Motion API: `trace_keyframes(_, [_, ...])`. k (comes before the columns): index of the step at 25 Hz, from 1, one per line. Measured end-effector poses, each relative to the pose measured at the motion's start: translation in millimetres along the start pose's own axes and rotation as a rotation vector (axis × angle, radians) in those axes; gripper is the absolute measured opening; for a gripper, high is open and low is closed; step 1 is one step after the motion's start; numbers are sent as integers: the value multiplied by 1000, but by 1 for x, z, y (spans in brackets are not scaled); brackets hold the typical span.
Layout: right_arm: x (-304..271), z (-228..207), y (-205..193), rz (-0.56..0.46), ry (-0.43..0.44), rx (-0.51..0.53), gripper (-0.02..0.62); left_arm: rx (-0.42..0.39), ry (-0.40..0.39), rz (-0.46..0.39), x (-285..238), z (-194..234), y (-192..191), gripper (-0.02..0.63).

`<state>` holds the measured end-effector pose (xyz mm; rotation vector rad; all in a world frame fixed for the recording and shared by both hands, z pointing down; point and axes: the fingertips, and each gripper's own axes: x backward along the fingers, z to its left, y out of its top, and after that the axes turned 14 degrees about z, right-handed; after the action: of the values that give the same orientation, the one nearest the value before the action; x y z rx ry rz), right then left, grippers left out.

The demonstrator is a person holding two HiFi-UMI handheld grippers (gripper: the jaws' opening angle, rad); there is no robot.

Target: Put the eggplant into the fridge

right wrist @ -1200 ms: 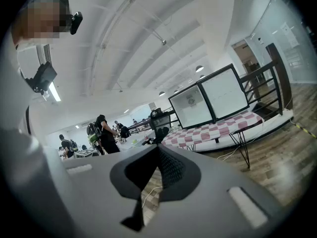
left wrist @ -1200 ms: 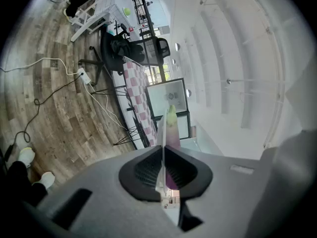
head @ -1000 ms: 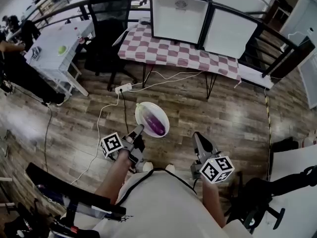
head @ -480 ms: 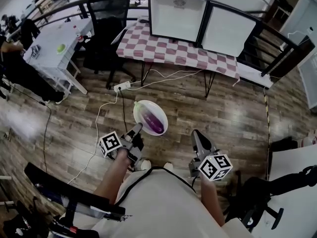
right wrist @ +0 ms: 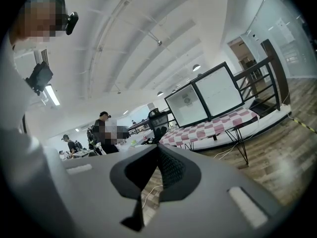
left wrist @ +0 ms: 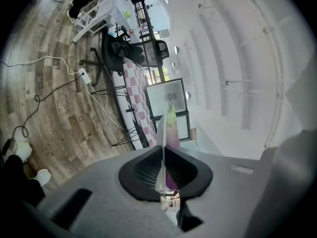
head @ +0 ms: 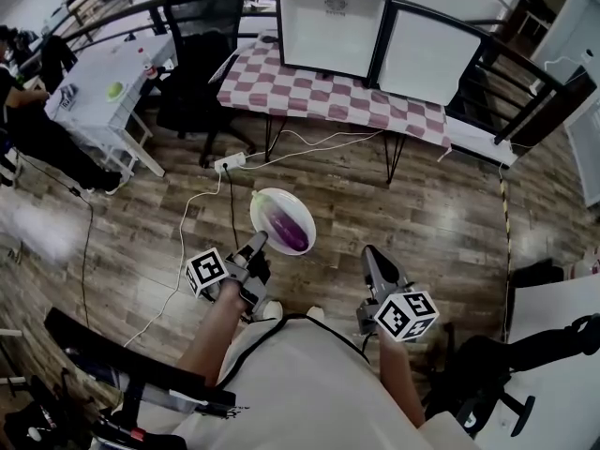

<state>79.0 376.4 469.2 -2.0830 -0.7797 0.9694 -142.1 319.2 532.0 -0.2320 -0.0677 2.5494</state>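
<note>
A purple eggplant with a green stem lies on a white plate held above the wooden floor. My left gripper is shut on the plate's near rim. In the left gripper view the plate shows edge-on between the pressed jaws, with the eggplant beyond it. My right gripper hangs to the right of the plate, apart from it, with its jaws shut and nothing in them. Two white-fronted black cabinets stand on a checked table ahead.
A black office chair stands left of the checked table. White cables and a power strip lie on the floor in front of it. A white desk and seated people are at far left. A black railing runs at the right.
The plate with the eggplant and both grippers have shifted slightly up and left in the head view, toward the checked table. The left grip on the plate is unchanged.
</note>
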Motion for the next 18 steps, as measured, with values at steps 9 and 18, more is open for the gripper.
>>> trace_keyframes(9, [20,-16,-8,25,25,9,6,-9,-17,-12,-17,-5,-24,21])
trace_keyframes(18, [45,-37,-19,43,48,3,6,-23,-24,-24,-34,-13,-46,21])
